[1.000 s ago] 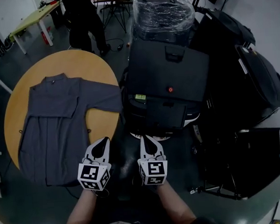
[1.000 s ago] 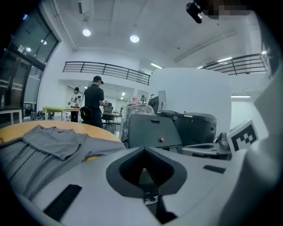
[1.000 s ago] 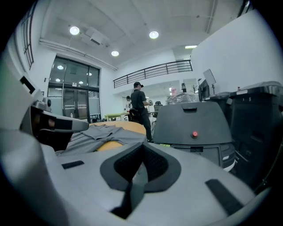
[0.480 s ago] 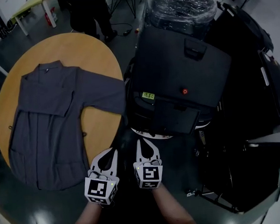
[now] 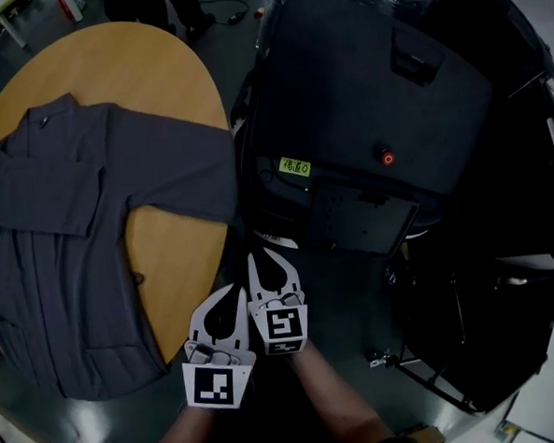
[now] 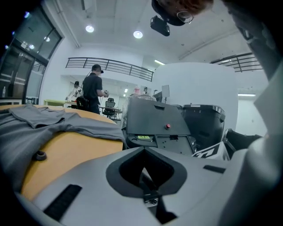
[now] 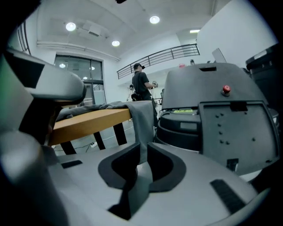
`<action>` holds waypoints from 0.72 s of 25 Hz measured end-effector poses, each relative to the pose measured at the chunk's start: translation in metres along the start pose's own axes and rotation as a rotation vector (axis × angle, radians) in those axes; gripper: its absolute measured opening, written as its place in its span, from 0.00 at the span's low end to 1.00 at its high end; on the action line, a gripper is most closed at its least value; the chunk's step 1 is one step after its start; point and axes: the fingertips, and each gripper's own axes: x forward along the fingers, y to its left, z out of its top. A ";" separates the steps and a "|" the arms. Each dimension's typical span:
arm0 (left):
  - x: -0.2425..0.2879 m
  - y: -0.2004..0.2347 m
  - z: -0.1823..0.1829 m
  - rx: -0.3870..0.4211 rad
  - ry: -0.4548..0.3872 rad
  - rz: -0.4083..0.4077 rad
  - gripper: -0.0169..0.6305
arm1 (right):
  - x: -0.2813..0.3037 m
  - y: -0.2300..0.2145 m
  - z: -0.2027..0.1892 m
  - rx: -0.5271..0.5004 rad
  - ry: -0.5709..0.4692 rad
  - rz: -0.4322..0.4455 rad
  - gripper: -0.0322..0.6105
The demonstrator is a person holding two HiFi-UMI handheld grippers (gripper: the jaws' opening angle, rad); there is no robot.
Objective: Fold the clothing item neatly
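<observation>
Head view: left claw (image 5: 233,299) pressed together, empty; right claw (image 5: 265,263) parted a crack, jaws just been opening, nothing between them. Grey shirt (image 5: 72,228) lies flat on the round desk (image 5: 181,259), ahead-left of both claws, long axis hem-near to collar-far; left claw is nearer the hem corner. Left gripper view: shirt up-left of the tips. Right gripper view: draped sleeve (image 7: 142,117) dead ahead of the gap, not touching.

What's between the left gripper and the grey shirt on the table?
Only a bare strip of the wooden table separates the left gripper from the grey shirt; the head view shows it best.
</observation>
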 end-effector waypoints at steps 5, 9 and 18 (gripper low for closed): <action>0.007 -0.001 -0.007 -0.016 -0.005 0.016 0.04 | 0.031 0.003 -0.029 -0.093 0.058 0.046 0.13; 0.006 0.002 0.001 -0.075 -0.021 -0.010 0.04 | 0.048 0.013 -0.043 -0.067 0.062 0.090 0.17; -0.004 0.008 0.015 -0.078 -0.052 -0.017 0.04 | 0.056 0.012 -0.040 -0.111 0.070 0.038 0.07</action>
